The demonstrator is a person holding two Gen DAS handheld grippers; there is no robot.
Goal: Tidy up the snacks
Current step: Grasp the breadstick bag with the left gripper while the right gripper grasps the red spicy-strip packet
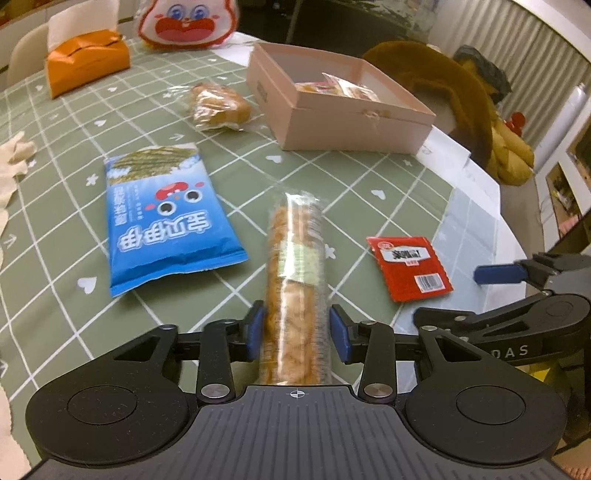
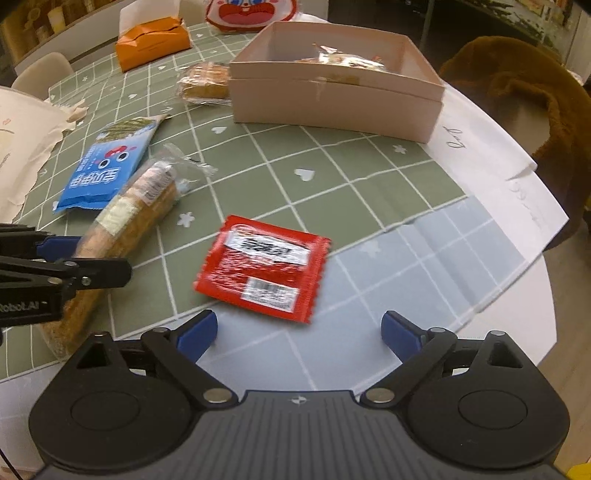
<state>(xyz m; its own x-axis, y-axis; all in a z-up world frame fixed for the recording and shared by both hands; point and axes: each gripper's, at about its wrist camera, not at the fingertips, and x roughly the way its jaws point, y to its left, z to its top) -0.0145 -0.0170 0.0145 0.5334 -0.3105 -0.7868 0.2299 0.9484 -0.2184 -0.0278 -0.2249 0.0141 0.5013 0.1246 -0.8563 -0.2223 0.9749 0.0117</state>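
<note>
Blue pads of the left gripper (image 1: pixel 297 330) sit either side of the long clear-wrapped biscuit roll (image 1: pixel 295 280), and it's tight: the left pad looks pressed against the wrapper, the right pad (image 1: pixel 339 332) just beside it with a sliver of gap, so whether the roll is truly gripped I can't tell. That roll lies flat on the green checked tablecloth (image 1: pixel 351 184), running straight away from the camera, its near end hidden under the gripper body.

Over to the right gripper (image 2: pixel 298 332), fingers spread wide, nothing between them, hovering near the table's edge over the pale blue patch of cloth. Just ahead lies the red sachet (image 2: pixel 262 269), flat, slightly blurred, its print unreadable.

Left of the roll, the blue snack bag (image 1: pixel 166 218) lies flat, close beside it but apart. Beyond, a clear-wrapped pastry (image 1: pixel 218 105) sits just beside the pink box (image 1: pixel 351 129), open-topped, with a few wrapped snacks inside; I can't make out how many. There's open cloth between roll, sachet and box.

Far back, the orange tissue pouch (image 1: pixel 86 64) and a cartoon-face bag (image 1: pixel 188 22), cut off by the frame top. White table rim (image 2: pixel 517 295) curves round on the right, with a brown plush thing (image 1: pixel 443 85) past it.
</note>
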